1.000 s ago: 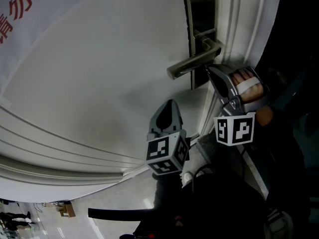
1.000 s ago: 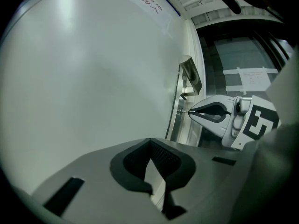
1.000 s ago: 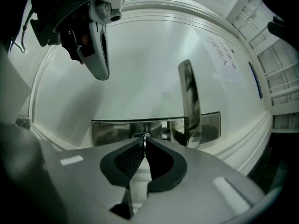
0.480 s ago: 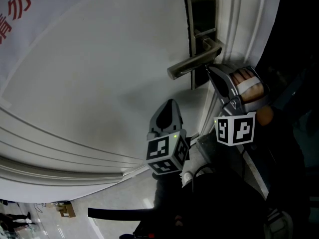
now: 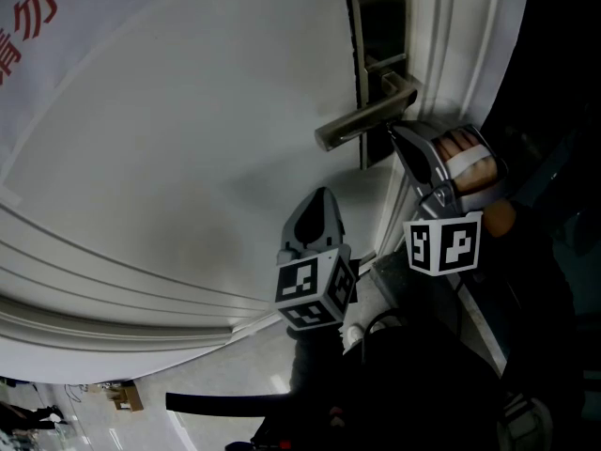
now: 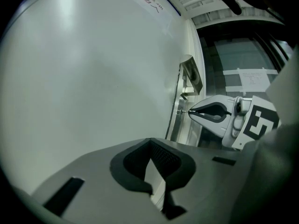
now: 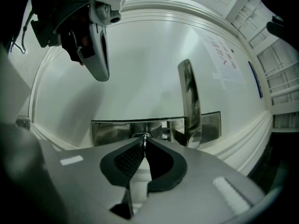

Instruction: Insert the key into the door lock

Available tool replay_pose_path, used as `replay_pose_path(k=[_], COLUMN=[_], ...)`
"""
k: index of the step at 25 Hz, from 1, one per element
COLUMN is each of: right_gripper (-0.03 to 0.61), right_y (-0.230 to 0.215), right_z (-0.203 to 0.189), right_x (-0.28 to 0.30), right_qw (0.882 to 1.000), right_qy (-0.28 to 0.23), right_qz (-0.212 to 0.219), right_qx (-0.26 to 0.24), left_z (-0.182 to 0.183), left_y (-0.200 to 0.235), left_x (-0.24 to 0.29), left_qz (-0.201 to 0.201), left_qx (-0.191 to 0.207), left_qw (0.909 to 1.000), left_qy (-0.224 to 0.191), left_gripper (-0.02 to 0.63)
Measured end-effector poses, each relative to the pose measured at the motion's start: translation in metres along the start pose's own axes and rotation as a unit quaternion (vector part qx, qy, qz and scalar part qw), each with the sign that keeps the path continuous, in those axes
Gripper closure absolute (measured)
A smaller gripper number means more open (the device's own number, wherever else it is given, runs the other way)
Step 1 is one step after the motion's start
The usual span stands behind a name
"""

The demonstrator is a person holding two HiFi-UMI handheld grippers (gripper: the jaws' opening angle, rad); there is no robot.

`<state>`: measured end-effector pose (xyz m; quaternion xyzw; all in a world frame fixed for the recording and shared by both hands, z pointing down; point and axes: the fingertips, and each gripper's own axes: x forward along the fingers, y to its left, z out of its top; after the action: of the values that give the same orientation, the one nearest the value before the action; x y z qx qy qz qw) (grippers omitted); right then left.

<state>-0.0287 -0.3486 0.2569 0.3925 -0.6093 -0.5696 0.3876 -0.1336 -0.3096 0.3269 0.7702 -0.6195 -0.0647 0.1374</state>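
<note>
- Door point(image 5: 188, 139): white, fills the head view from 9 to 12 o'clock.
- Left gripper point(image 5: 321, 195): at 6 o'clock from centre, jaws closed together, holding nothing, well apart from the lock.
- Lock plate point(image 5: 378, 26): at 1 o'clock, with the handle point(image 5: 362, 120) below it.
- Right gripper point(image 5: 392, 130): at 5 o'clock from the handle, jaws clamped on the key point(image 7: 144, 138), whose tip is at the lock plate.
</note>
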Motion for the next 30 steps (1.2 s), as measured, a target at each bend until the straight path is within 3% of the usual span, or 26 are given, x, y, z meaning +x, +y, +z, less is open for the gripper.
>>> replay_pose_path(k=[22,30], right_gripper=[0.566,0.566], right_y=[0.0002,0.0001], right_z=[0.0000,0.0004], right_x=[0.0003,0.0019], right_qw=[1.000,1.000], right_qy=[0.001,0.003], right_qz=[0.001,0.001], right_qx=[-0.004,-0.006], left_z=[-0.0019,0.0007], left_y=[0.0020,-0.0008], left_x=[0.0014,0.0002], left_qz=[-0.002,-0.004], left_qx=[0.011,-0.003], left_qw=[0.9999,1.0000], left_qy=[0.000,0.005], left_gripper=[0.612,0.612])
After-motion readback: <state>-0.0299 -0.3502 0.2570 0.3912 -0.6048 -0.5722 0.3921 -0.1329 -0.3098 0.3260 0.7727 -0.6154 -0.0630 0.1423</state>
